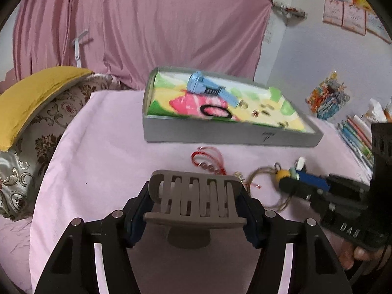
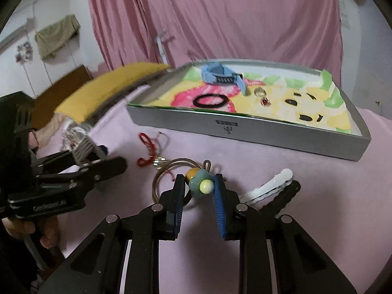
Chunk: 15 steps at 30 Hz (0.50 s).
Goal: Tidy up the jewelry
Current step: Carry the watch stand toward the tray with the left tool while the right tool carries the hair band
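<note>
My left gripper (image 1: 196, 196) is shut on a taupe claw hair clip (image 1: 196, 201), held above the pink cloth. My right gripper (image 2: 199, 187) is shut on the yellow, teal and cream beads (image 2: 199, 183) of a looped tan cord (image 2: 161, 176) that lies on the cloth. From the left wrist view the right gripper (image 1: 294, 183) sits at the right with the beads (image 1: 281, 174) at its tip. A red string bracelet (image 1: 208, 159) (image 2: 147, 147) lies between both grippers and the grey tray (image 1: 220, 134) (image 2: 269, 134). The tray holds a blue clip (image 2: 220, 76), a black hair tie (image 2: 209, 100) and rings (image 2: 265, 102).
A white hair clip (image 2: 269, 186) lies just right of my right fingers. A yellow cushion (image 1: 31, 98) on a patterned pillow (image 1: 49, 134) borders the cloth at the left. Pencils and books (image 1: 355, 132) line the right edge. A pink curtain (image 2: 220, 19) hangs behind.
</note>
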Tool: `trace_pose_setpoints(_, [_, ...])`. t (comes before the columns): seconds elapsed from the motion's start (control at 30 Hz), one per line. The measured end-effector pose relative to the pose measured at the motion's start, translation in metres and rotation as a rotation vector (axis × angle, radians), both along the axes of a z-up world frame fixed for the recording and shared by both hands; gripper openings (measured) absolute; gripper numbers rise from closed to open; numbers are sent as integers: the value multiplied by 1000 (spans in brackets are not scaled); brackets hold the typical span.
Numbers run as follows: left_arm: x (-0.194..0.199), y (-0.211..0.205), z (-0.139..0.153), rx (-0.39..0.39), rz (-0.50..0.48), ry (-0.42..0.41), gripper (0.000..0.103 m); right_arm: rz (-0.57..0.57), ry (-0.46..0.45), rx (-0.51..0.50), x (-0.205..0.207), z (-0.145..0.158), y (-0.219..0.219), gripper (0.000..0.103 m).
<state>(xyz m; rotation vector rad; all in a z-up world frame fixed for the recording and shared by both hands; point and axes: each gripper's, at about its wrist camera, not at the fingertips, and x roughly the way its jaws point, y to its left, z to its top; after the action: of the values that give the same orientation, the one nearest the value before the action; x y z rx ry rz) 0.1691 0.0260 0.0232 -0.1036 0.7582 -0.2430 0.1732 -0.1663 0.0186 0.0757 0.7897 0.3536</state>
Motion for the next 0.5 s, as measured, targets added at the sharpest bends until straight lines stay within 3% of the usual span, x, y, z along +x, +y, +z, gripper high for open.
trace_pose_setpoints(0.13, [-6, -6, 16, -17, 25, -83, 62, -33, -106, 4, -15, 15, -8, 21])
trace_pose_setpoints(0.5, [9, -26, 72, -43, 119, -358, 62, -162, -503, 58, -25, 91, -44, 21])
